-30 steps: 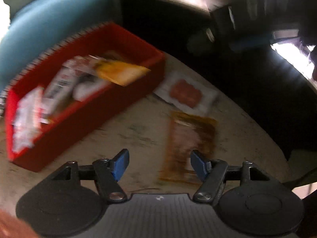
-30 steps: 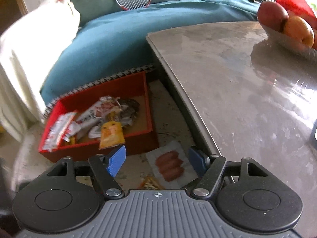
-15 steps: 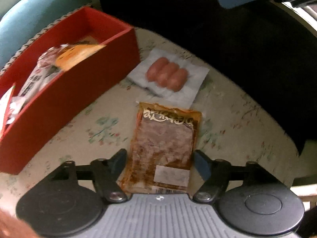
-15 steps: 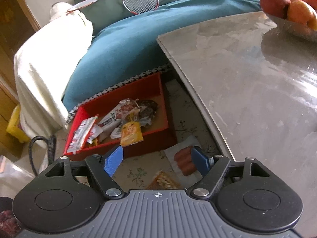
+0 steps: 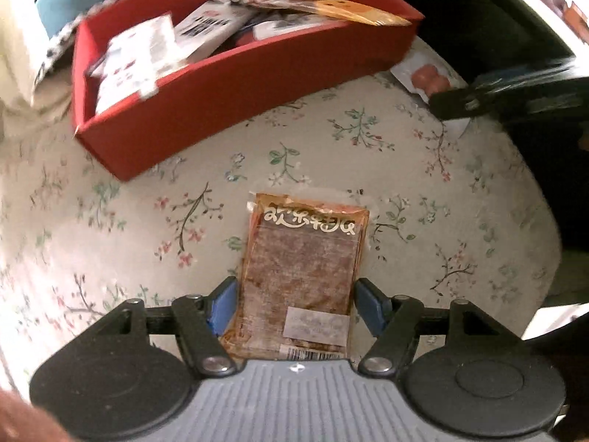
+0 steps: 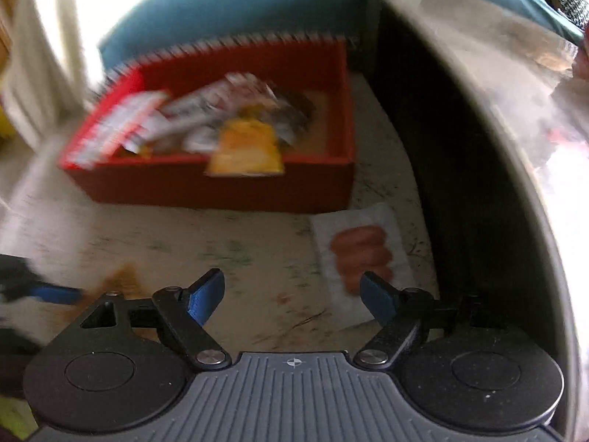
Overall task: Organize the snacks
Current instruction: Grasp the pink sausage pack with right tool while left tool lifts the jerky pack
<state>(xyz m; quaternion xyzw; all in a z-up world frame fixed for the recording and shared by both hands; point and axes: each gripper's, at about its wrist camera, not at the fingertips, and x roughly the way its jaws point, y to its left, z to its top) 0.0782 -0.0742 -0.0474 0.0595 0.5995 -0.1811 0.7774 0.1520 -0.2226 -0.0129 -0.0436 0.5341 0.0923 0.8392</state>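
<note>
A brown snack packet [image 5: 302,269] lies flat on the floral mat [image 5: 147,221]. My left gripper [image 5: 294,305] points down over it, open, with a blue pad close beside each long edge. Beyond it stands a red box [image 5: 239,84] with several snack packets inside. A white sausage packet [image 5: 429,75] lies at the box's right end, partly hidden by a dark finger [image 5: 497,95] of the other gripper. The right wrist view is blurred: my right gripper [image 6: 292,294] is open wide with nothing between its jaws, and the sausage packet [image 6: 362,254] lies just beyond its right finger.
A grey stone table top [image 6: 515,110] overhangs the right side, with dark shadow beneath it. A blue cushion [image 6: 221,11] and a white cloth [image 6: 48,55] lie behind the red box [image 6: 221,188]. The left gripper's blue finger [image 6: 55,293] shows at far left.
My left gripper has come down over the brown packet and now straddles it. My right gripper has sunk from above the table towards the mat beside the sausage packet, its jaws wider.
</note>
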